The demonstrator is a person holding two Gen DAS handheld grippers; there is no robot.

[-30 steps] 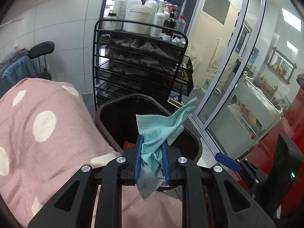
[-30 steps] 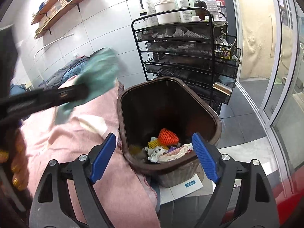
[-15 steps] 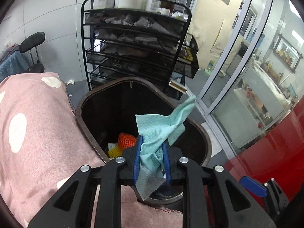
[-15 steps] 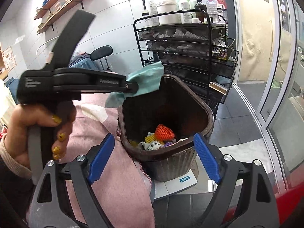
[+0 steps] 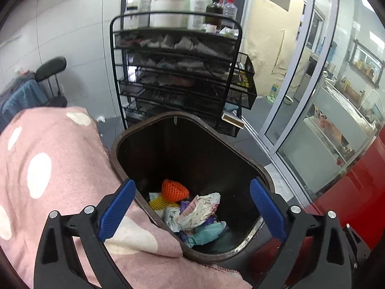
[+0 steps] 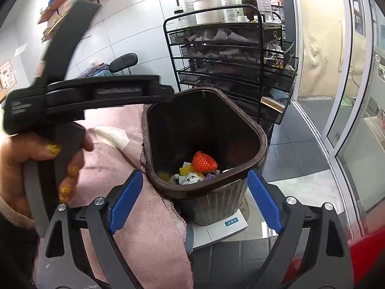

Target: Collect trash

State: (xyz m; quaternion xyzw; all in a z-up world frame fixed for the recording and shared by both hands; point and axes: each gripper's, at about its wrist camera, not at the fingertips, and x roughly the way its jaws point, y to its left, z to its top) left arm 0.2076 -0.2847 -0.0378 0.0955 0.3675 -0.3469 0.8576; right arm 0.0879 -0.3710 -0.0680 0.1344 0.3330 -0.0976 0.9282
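**Both grippers empty over bin; teal cloth inside**

Left gripper [image 5: 192,214]: jaws spread wide, nothing between blue pads [image 5: 117,213], poised above mouth of brown trash bin [image 5: 243,154]. Teal cloth [image 5: 208,233] lying crumpled at bin bottom, toward 6 o'clock of the opening in left wrist view, touching white crumpled wrapper [image 5: 201,210] just above it. Orange foam net [image 5: 174,190] at about 10 o'clock of the pile, yellow net scrap [image 5: 157,202] just beside it. Purple scraps visible among the pile; type cannot be told.

Right gripper [image 6: 193,202]: jaws also wide apart, holding nothing, framing near rim of bin [image 6: 207,190]. Teal cloth hidden behind near rim in right wrist view. Left gripper body [image 6: 96,94] seen side-on at 10 o'clock of right wrist view, tip over bin's rim; left hand [image 6: 31,166] wrapped on its handle, yellow-painted nails.

Pink polka-dot blanket [image 5: 55,168] touching bin at 9 o'clock. Black wire rack [image 5: 178,82] behind bin at 12 o'clock, white bottles [image 5: 168,4] on top. Bin standing on a white scale-like slab [image 6: 223,226].
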